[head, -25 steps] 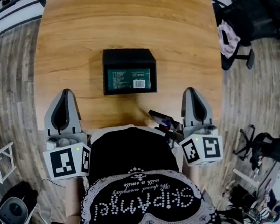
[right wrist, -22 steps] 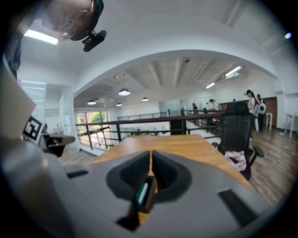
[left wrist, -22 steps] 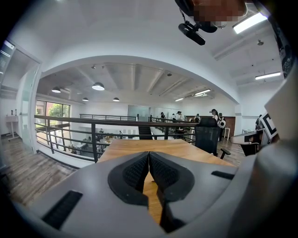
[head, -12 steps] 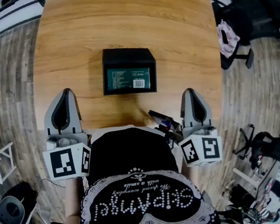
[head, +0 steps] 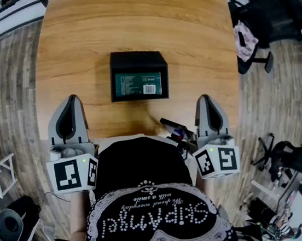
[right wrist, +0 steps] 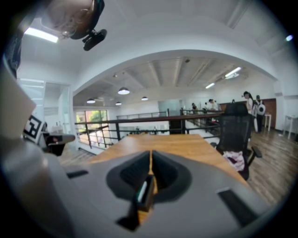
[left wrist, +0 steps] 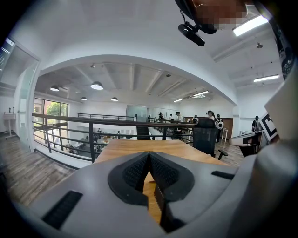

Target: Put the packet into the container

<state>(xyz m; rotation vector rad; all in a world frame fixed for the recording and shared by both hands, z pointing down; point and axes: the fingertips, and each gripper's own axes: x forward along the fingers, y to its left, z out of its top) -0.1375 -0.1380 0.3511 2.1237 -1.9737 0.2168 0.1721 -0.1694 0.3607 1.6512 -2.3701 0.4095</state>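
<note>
Packet (head: 138, 84): green with a white label patch at one corner. It lies flat inside the container (head: 137, 60) and covers most of its floor.

Floor (head: 4, 98): grey-brown planks on both sides of the table.

Table (head: 182, 19): light wood. The container stands on it at about mid-width.

Person (head: 145, 200): black top with white print, at the table edge straight below the container in the head view.

Chair (head: 270, 19): black, off the table and well to the container's right. A pink-and-white cloth lies on it.

Container: black, rectangular, open-topped and upright, with the packet in it.

Left gripper (head: 71, 98): grey, with a marker cube at the rear. It is low and to the left of the container, apart from it. Its jaws are clenched, the pads meet, and nothing is gripped.

Right gripper (head: 207, 97): same build, low and to the right of the container and apart from it, set a little closer to the person than the left gripper. Its jaws are pressed together with nothing between them.
</note>
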